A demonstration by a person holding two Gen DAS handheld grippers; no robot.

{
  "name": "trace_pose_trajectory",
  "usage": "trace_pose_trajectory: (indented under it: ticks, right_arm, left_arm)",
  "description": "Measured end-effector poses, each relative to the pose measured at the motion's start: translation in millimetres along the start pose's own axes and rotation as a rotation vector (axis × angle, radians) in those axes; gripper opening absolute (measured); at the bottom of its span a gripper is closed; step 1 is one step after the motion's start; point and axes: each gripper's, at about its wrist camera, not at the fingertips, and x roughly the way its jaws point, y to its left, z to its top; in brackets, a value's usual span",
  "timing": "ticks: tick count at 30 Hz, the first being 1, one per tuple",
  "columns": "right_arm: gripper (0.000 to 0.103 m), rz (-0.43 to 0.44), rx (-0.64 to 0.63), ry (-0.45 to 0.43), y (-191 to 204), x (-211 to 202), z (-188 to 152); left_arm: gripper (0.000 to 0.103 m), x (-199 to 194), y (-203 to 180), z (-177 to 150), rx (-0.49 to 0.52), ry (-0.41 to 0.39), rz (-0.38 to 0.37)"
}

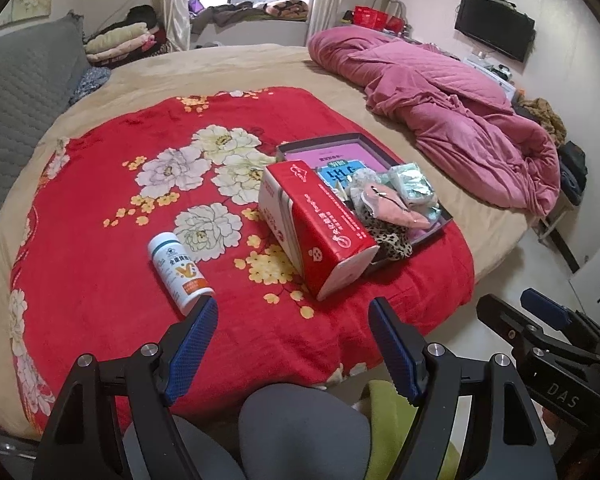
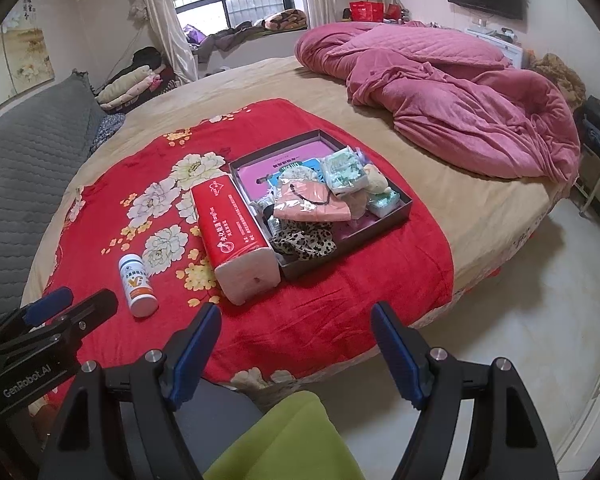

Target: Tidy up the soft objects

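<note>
Both the left gripper and right gripper are held apart and empty off the blanket's near edge. The tissue pack, leaning against the tray, is judged next; a wide grasp is required.

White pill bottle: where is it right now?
The white pill bottle lies on its side on the red floral blanket, left of the red tissue pack, in both wrist views.
</note>
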Motion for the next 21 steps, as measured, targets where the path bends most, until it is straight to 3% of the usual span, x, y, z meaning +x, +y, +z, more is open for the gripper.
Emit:
trace_pose_trajectory:
  ticks: [21]
  right_arm:
    - [0.076, -0.008, -0.007, -0.012, 0.6, -2.7, -0.3]
  left_arm:
    - [0.079, 3.5, -4.1, -1.8, 0.021, 0.0, 0.013]
